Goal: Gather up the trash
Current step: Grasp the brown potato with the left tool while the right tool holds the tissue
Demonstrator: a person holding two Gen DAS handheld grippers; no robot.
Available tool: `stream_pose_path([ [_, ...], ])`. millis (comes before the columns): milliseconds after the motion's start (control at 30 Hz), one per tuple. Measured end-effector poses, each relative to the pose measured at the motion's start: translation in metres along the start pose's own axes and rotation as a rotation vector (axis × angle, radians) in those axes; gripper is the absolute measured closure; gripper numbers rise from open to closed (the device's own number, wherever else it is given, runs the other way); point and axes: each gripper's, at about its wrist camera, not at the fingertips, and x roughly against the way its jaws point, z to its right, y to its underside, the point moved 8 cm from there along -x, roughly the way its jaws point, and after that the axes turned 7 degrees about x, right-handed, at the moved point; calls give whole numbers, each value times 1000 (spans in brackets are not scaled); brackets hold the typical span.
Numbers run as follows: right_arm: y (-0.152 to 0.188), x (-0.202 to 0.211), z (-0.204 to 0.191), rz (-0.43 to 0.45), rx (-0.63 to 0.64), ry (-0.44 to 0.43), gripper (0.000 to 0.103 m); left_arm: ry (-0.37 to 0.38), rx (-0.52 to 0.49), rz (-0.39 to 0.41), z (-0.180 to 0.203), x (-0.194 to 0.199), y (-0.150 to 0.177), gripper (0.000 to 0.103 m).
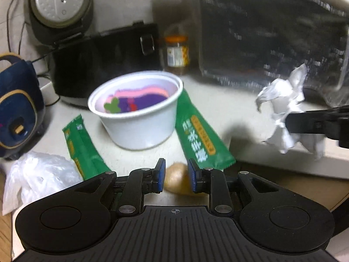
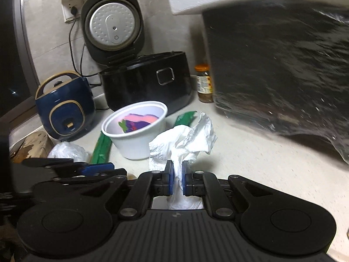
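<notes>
At the far left of the worktop (image 1: 218,109) lies a crumpled clear plastic bag (image 1: 37,176), light enough to skate away if a gripper nudges it. Just right of it a green sachet (image 1: 84,146) lies flat, a poor shape for two fingers to get under. The left gripper (image 1: 175,175) stands part open with nothing between its pads; a small tan lump (image 1: 176,180) shows in the gap beyond them (what it is cannot be told). Closing here could push the lump off the near edge of the worktop, which lies just beside it. Behind sits the white cup (image 1: 139,118) with a coloured wrapper inside, and a second green sachet (image 1: 196,135) is tucked against its right side. Dragging that sachet out could tip the cup.

Further right, the right gripper (image 2: 177,180) is closed on the crumpled white paper (image 2: 185,139), held clear of the worktop. Only a narrow twist sits between the pads, so the paper could slide out or tear. The black bag (image 2: 283,76) at the far right looks slack; a sagging mouth might let the paper miss.
</notes>
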Motion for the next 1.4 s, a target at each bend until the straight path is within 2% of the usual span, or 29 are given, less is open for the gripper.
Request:
stream_pose_path([
  [67,6,3,2,-6,-10,2,95,-2,-3,11,1,0,0,73],
  [133,13,3,5,-14,-24,-2,95,-6,-9,5,1,-2,2,64],
  [300,23,3,13,-33,-62,2,95,-3,-15,16,-4,1,9,60],
  [400,26,2,13,-38,-71,-3,95,22,18,21,-11,4,14,57],
  [533,27,-1,8,-41,-79,-25,95,41,104,17,-22,5,18,48],
  [700,27,-3,-2,-47,-63,-52,95,71,216,-21,-27,-3,14,48],
  [967,32,-5,-5,-62,-58,-52,95,74,236,-62,-15,-21,9,48],
  [1067,31,-3,-1,-54,-56,-33,95,91,219,-95,-11,-28,10,53],
  [1167,26,0,3,-47,-70,-24,95,121,236,-95,-14,-25,10,55],
  [1267,19,2,0,-32,-88,-28,95,154,278,-61,-24,-17,10,56],
  [1400,11,2,-16,-29,-89,-25,95,229,398,-22,-50,2,8,56],
])
